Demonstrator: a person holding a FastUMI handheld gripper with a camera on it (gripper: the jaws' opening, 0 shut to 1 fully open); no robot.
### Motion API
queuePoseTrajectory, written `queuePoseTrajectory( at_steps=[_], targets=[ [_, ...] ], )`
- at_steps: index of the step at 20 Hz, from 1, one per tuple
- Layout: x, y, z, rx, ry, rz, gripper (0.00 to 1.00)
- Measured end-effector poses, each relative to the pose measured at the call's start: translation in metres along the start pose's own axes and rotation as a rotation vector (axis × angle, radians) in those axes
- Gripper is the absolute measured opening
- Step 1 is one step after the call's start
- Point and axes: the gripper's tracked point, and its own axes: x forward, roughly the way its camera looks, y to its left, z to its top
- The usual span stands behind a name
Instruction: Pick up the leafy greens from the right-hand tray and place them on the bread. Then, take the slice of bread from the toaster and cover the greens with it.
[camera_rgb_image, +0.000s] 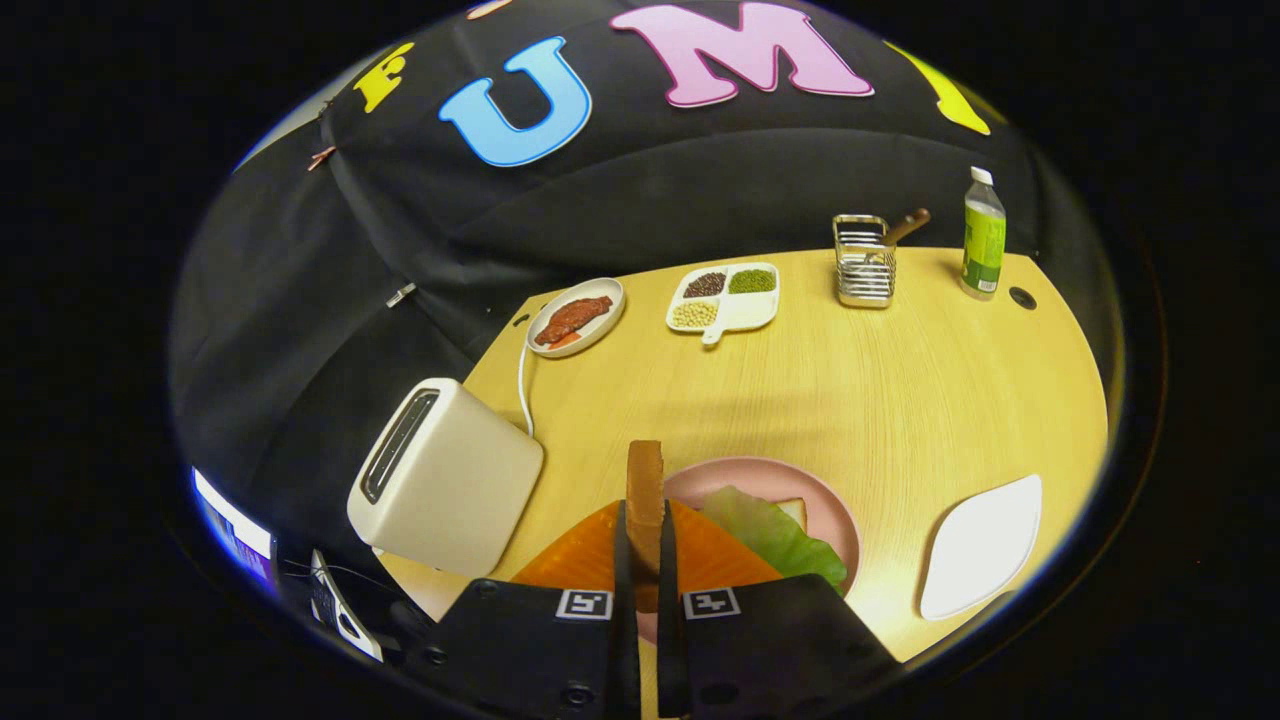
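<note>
My gripper (645, 545) is shut on a slice of bread (645, 490) held upright on its edge between both fingers, above the wooden table. Just beyond and to the right of the fingers lies a pink plate (815, 500) with the leafy greens (765, 525) spread over another slice of bread (793, 512), of which only a pale corner peeks out. The white toaster (445, 480) stands left of the fingers, its slot facing up and dark. To the right rests an empty white tray (983, 545).
At the back of the table (850, 400) sit a small plate with meat (575, 315), a divided dish of beans (723, 297), a wire rack with a wooden-handled tool (865, 262) and a green bottle (983, 235). The toaster's cord (522, 385) runs back.
</note>
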Motion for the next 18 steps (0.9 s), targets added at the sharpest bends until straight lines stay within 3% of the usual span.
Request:
queuePoseTrajectory(
  at_steps=[11, 12, 14, 16, 18],
  targets=[
    [-0.003, -0.05, -0.018, 0.079, 0.046, -0.079, 0.15],
    [-0.002, -0.055, -0.025, 0.082, 0.058, -0.091, 0.21],
    [-0.002, -0.063, -0.032, 0.071, 0.07, -0.117, 0.24],
    [-0.003, -0.07, -0.038, 0.04, 0.084, -0.148, 0.41],
    [-0.005, -0.074, -0.039, 0.031, 0.089, -0.163, 0.5]
  ],
)
